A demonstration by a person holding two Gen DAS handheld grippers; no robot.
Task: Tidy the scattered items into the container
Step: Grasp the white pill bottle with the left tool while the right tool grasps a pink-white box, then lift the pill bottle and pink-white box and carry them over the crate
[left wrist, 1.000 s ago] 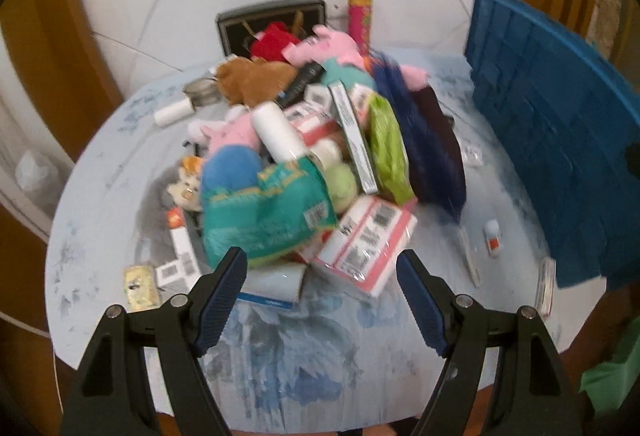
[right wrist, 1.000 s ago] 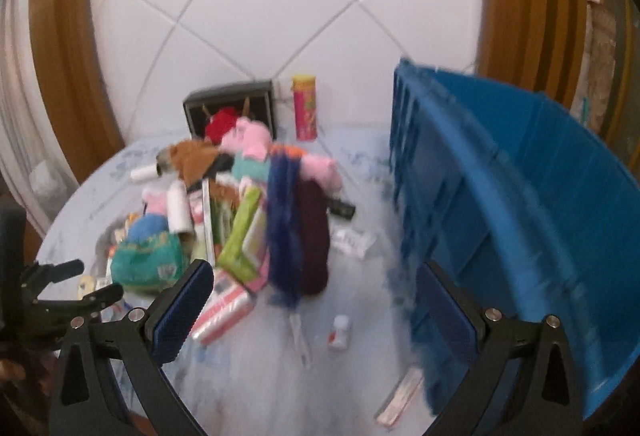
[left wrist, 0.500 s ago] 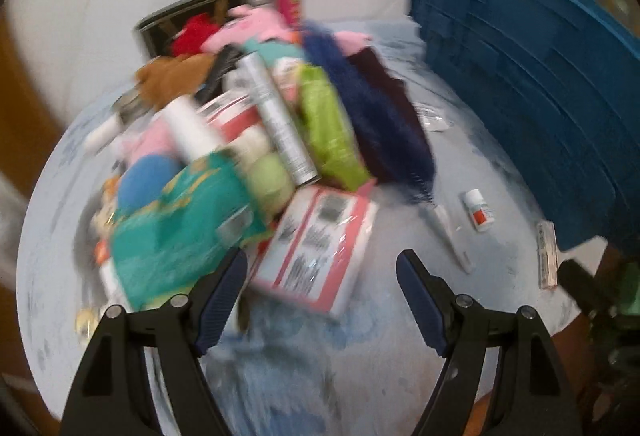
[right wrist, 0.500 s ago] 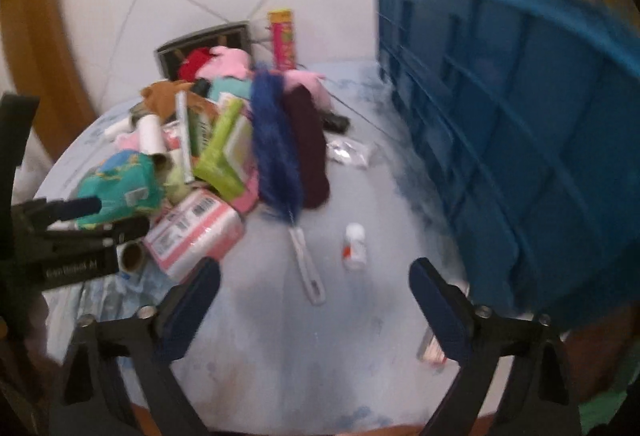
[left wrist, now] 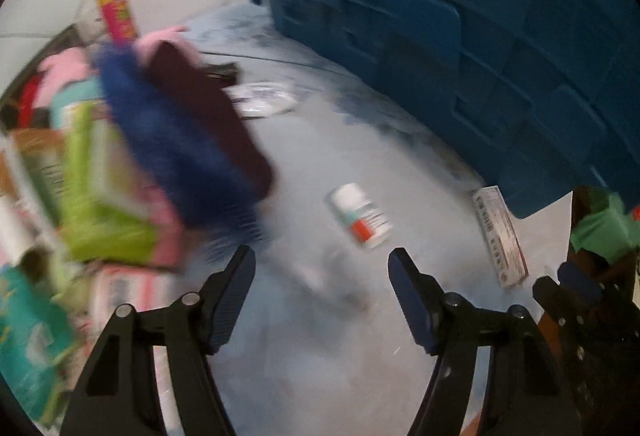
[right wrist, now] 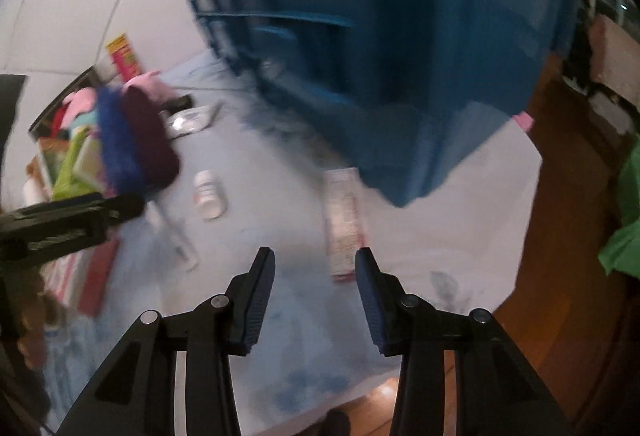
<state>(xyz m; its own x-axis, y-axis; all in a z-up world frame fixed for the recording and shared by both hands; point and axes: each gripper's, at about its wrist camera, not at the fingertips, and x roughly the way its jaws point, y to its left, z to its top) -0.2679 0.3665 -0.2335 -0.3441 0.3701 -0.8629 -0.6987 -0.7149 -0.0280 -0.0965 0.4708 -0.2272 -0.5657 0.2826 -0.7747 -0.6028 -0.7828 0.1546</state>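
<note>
Left wrist view shows the big blue ribbed plastic crate [left wrist: 460, 48] standing on the pale blue-white mottled tabletop [left wrist: 320, 356], filling the upper right. Just beside its near corner lies a long flat white box with red print [left wrist: 499, 236], and a little further into the open table a small white pill bottle with a red and teal label [left wrist: 360, 218] lies on its side. To the left sits the heap of scattered things: a fluffy dark blue duster [left wrist: 176, 144] resting against a maroon soft cloth roll [left wrist: 208, 116], a lime green carton [left wrist: 100, 196], pink plush pieces [left wrist: 68, 64], a teal printed packet [left wrist: 28, 340] and, standing at the back, a red and yellow tube [left wrist: 116, 12]. The duster's pale handle [left wrist: 320, 280] reaches out onto the bare table, blurred.

The left gripper [left wrist: 322, 268] hangs over that handle with its jaws moderately apart, having just been closing a little; nothing is pinched between the blue pads and I cannot tell whether they touch the handle.

From the right wrist view, the right gripper [right wrist: 316, 268] hovers just above the table near the long white box [right wrist: 342, 220], whose near end lies close to the right-hand pad. Its jaws have just been closing sharply and now stand fairly narrow, with only tabletop between them. The left gripper's black body [right wrist: 60, 220] enters from the left edge.
</note>
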